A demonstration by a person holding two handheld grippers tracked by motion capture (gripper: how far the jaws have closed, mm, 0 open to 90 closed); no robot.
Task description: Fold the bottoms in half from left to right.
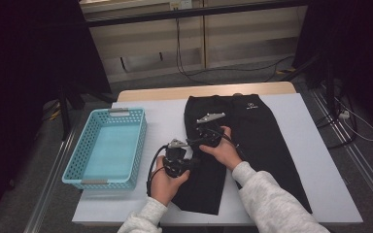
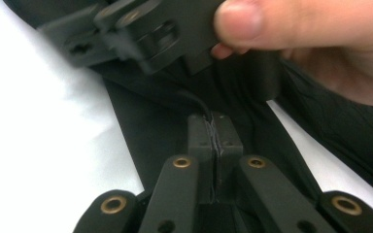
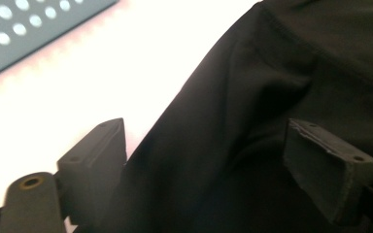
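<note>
Flat on the white surface [image 1: 291,160] lie the black trousers [image 1: 257,141], waistband toward the far edge and legs running back toward the person; the blue basket [image 1: 88,154] stands well to their left, apart from them; the left gripper [image 1: 190,164] sits at the left edge of the trousers' left leg, partway down it, and in the left gripper view its fingers [image 2: 226,141] are pressed together, though whether any cloth is caught between them cannot be told; the right gripper [image 1: 200,132] hangs just above it, nearer the waistband, over the same leg; in the right gripper view its fingers [image 3: 94,158] stand spread, with the leg's edge and a fold of black fabric lying between them, unpinched.
</note>
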